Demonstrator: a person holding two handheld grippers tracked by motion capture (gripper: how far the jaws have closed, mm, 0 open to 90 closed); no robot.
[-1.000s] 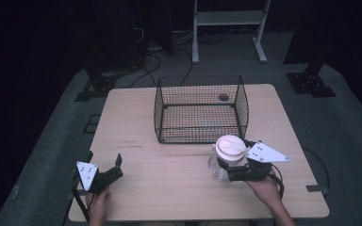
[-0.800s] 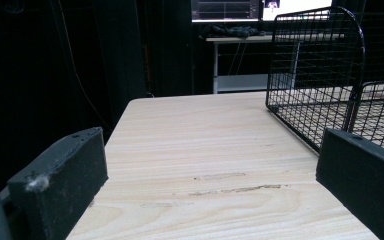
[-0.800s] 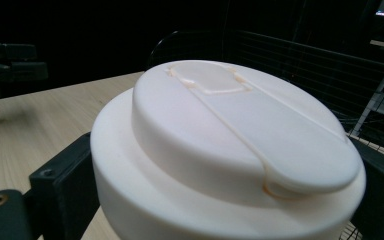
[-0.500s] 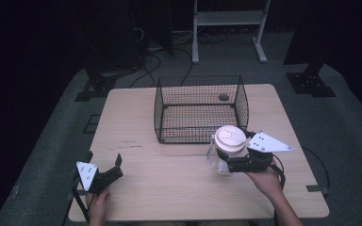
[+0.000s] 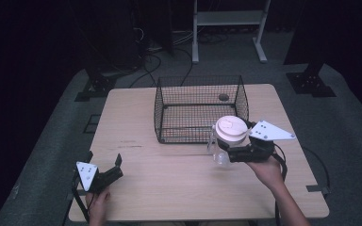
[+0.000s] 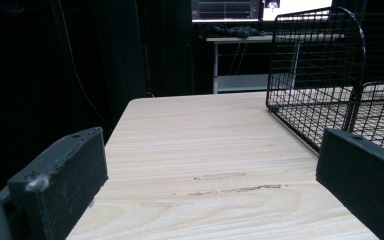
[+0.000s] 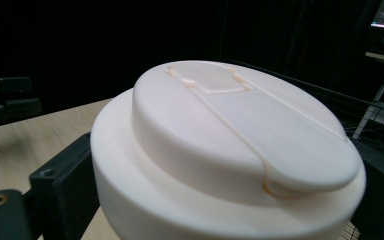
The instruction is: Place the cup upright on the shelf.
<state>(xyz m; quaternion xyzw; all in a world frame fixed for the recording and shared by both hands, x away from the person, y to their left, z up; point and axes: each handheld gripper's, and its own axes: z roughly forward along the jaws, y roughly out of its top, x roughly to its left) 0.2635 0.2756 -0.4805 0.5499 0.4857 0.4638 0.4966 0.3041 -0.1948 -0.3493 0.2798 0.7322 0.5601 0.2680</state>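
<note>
Now we have the jar [image 5: 226, 139] lifted clear of the tabletop [image 5: 169, 174] and nearer the basket [image 5: 200, 109] than 1 s ago, when it sat lower and closer to our right forearm. In the high view its white lid [image 5: 231, 128] overlaps the basket's near right corner, so the jar hangs just outside the front wall, about level with the rim. The right claw [image 5: 227, 149] pinches the clear body just under the lid; in the right gripper view the lid [image 7: 230, 150] fills the frame, with 1 black jaw pressed against each side of it.

The left claw [image 5: 104, 168] rests where it did 1 s ago, near the front left corner of the tabletop. Its jaws stand spread with nothing between them, and the left gripper view looks along bare wood toward the basket [image 6: 330, 75].

We judge that the lift is done and the carry is in hand. The jar seems bound for the basket, so it must clear the front wire before we lower it. Clipping the rim is the risk.
</note>
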